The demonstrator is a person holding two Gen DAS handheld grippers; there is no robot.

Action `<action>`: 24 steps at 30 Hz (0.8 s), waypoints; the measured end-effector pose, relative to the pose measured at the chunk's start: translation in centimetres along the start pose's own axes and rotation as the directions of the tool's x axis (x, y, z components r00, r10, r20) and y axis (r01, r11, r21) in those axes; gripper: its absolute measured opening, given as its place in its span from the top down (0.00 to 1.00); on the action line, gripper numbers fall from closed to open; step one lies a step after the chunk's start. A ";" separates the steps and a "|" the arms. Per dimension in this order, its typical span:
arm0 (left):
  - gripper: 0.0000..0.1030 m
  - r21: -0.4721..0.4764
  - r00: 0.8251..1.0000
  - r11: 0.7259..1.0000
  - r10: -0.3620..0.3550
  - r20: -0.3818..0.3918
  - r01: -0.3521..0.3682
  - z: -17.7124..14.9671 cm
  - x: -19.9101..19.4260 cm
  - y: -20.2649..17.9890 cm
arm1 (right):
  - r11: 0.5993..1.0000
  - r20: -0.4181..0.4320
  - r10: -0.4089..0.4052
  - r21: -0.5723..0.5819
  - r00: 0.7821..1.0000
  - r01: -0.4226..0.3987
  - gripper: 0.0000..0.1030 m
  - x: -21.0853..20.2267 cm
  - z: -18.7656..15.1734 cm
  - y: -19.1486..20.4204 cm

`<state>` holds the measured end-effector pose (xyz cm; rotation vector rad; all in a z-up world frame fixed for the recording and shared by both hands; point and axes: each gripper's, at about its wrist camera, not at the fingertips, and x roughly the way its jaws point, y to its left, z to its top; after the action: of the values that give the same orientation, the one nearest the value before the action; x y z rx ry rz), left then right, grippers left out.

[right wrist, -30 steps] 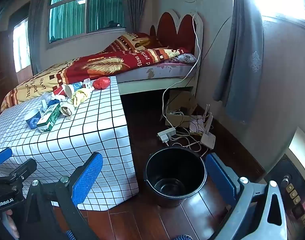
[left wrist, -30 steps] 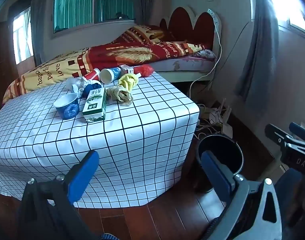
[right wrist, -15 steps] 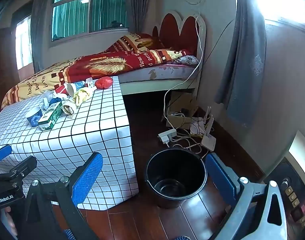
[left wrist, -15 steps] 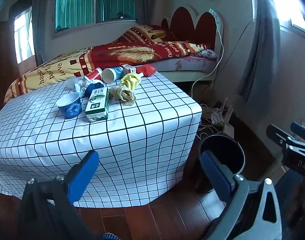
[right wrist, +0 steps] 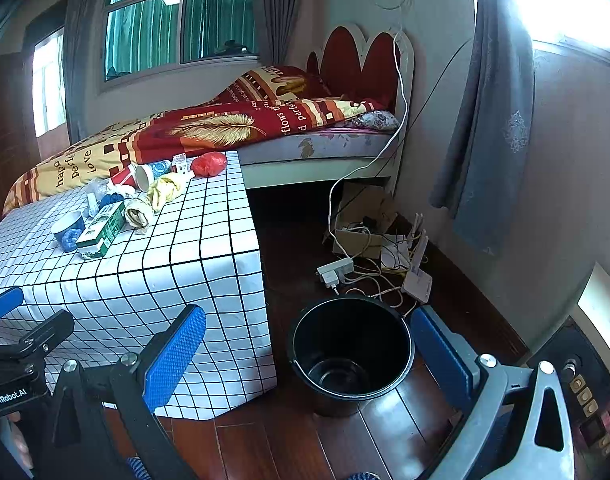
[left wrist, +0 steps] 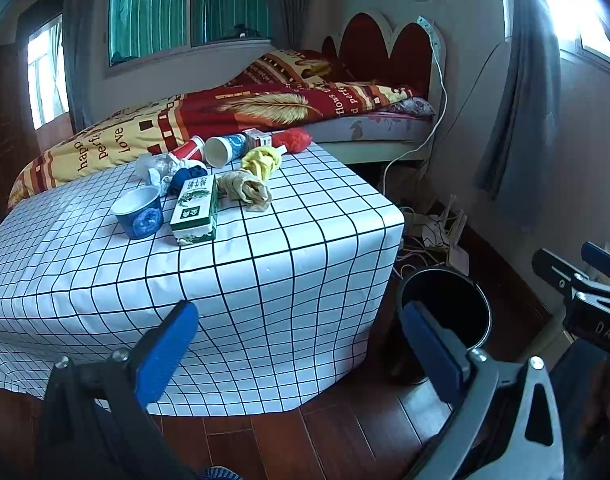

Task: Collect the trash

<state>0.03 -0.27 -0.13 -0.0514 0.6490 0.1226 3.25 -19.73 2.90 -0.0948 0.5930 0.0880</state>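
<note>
Trash lies bunched on the far part of a table (left wrist: pixel 265 264) with a white grid cloth: a blue paper cup (left wrist: pixel 139 212), a green-and-white carton (left wrist: pixel 196 210), crumpled beige paper (left wrist: pixel 247 189), a yellow wad (left wrist: pixel 261 162), a tipped white cup (left wrist: pixel 224 150), a red cup (left wrist: pixel 189 149) and a red bag (left wrist: pixel 293 139). An empty black bin (right wrist: pixel 351 354) stands on the floor right of the table. My left gripper (left wrist: pixel 297 340) hangs open, low before the table's front edge. My right gripper (right wrist: pixel 305 344) is open too, near the bin, holding nothing.
A bed with a red and yellow quilt (left wrist: pixel 233 116) stands behind the table. A power strip, cables and a router (right wrist: pixel 385 260) clutter the wooden floor beyond the bin. Grey curtains (right wrist: pixel 489 120) hang on the right wall. A dark cabinet (right wrist: pixel 585 392) sits at far right.
Both grippers have drifted slightly forward toward the table, so the table and trash appear a little nearer. Both stay open and empty.
</note>
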 end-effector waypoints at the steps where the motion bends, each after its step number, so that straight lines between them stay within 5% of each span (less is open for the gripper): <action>1: 0.01 0.000 1.000 1.000 -0.001 -0.001 0.001 0.0 0.0 0.0 | 1.000 0.000 0.001 -0.001 1.000 -0.001 0.00 0.0 0.0 0.0; 24: 0.00 0.001 1.000 1.000 -0.002 -0.004 0.002 0.1 -0.2 0.0 | 1.000 -0.005 0.005 -0.012 1.000 -0.005 0.00 0.1 0.0 0.2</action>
<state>-0.06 -0.32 0.02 -0.0516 0.6529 0.1200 3.33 -19.53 2.83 -0.1050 0.5975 0.0963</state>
